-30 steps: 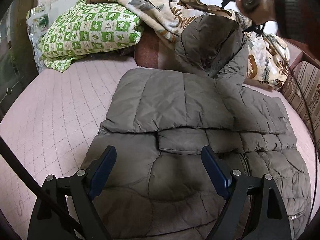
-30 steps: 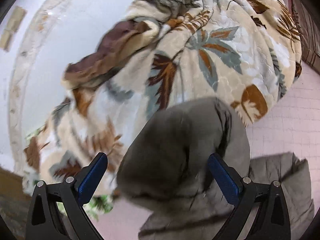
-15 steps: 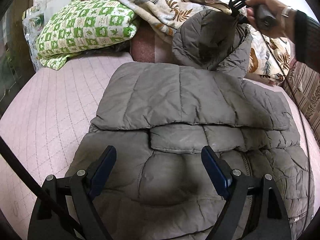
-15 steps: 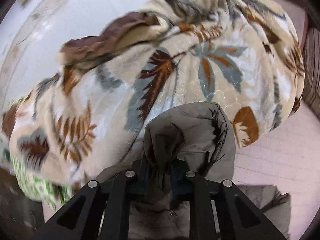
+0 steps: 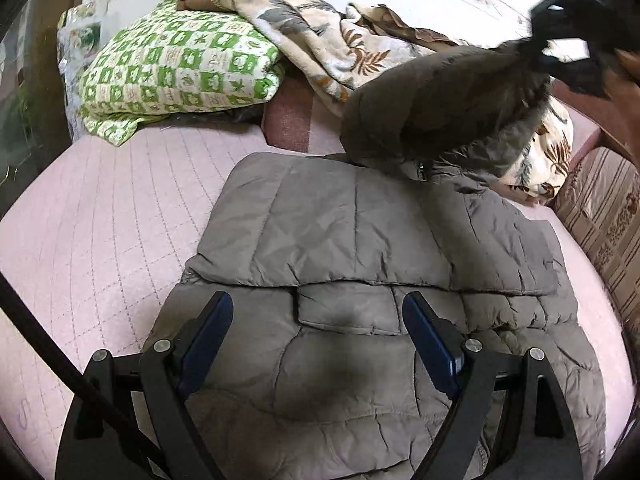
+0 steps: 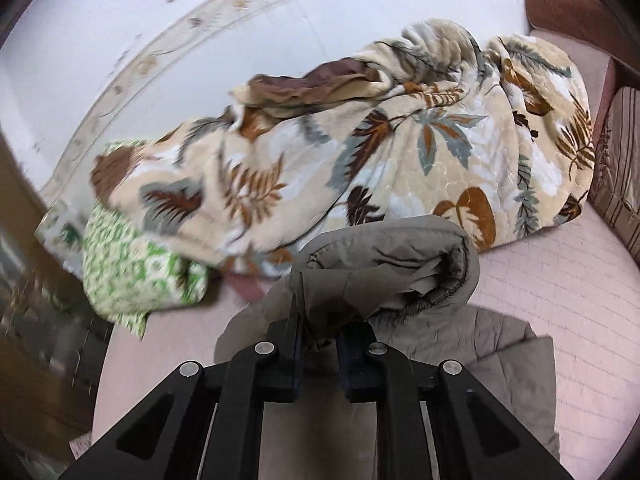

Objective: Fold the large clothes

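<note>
A grey-brown quilted down jacket [image 5: 360,248] lies flat on the pink bed, its sleeves folded across the body. My left gripper [image 5: 316,332] is open and empty, hovering low over the jacket's lower part. My right gripper [image 6: 318,336] is shut on the jacket's hood [image 6: 384,264] and holds it lifted off the bed. In the left wrist view the raised hood [image 5: 436,108] hangs at the upper right, above the jacket's collar, with the right gripper [image 5: 560,52] blurred at its top edge.
A green checked pillow [image 5: 180,64] and a leaf-patterned blanket [image 6: 360,148] are piled at the head of the bed. A striped cushion [image 5: 600,216] lies along the right side. The pink quilted mattress [image 5: 100,208] shows to the left of the jacket.
My right gripper closed on the hood and has lifted it up and toward the jacket body. My left gripper stayed open and drew slightly nearer over the jacket.
</note>
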Demonstrator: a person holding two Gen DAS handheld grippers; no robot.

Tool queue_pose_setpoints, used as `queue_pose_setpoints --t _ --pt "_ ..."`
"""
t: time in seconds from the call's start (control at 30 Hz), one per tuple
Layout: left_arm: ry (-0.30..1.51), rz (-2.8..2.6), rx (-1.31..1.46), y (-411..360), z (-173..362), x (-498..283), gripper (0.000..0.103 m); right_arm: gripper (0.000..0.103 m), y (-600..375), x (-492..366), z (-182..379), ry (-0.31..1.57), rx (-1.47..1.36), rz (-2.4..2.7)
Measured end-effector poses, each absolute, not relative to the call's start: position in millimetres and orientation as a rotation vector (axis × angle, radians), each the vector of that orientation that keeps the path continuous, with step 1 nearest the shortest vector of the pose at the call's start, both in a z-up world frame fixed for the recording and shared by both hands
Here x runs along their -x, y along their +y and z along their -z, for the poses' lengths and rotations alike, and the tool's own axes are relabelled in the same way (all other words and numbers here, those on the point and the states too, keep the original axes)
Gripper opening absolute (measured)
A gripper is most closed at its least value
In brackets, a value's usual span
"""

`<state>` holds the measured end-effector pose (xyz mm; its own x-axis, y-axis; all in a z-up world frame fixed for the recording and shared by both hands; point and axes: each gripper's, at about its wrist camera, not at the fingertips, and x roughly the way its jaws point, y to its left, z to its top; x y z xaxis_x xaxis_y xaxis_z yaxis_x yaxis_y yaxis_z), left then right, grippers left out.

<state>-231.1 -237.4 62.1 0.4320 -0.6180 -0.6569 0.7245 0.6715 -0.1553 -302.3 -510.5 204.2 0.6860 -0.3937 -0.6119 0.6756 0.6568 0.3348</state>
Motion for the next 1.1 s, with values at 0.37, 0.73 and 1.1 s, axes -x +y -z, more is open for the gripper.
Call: queue_pose_setpoints --t 0.37,0.73,1.1 --pt "0.740 0.798 -0.146 -233 -63 222 0.086 0.004 -438 354 -193 0.516 -0.508 0.610" --pt "0.754 0.798 -0.133 -234 -62 219 0.086 0.022 -452 366 -144 0.598 -0.727 0.561" --pt "0.762 0.787 -0.156 -238 -58 220 0.086 0.061 -473 374 -81 0.654 -0.882 0.604"
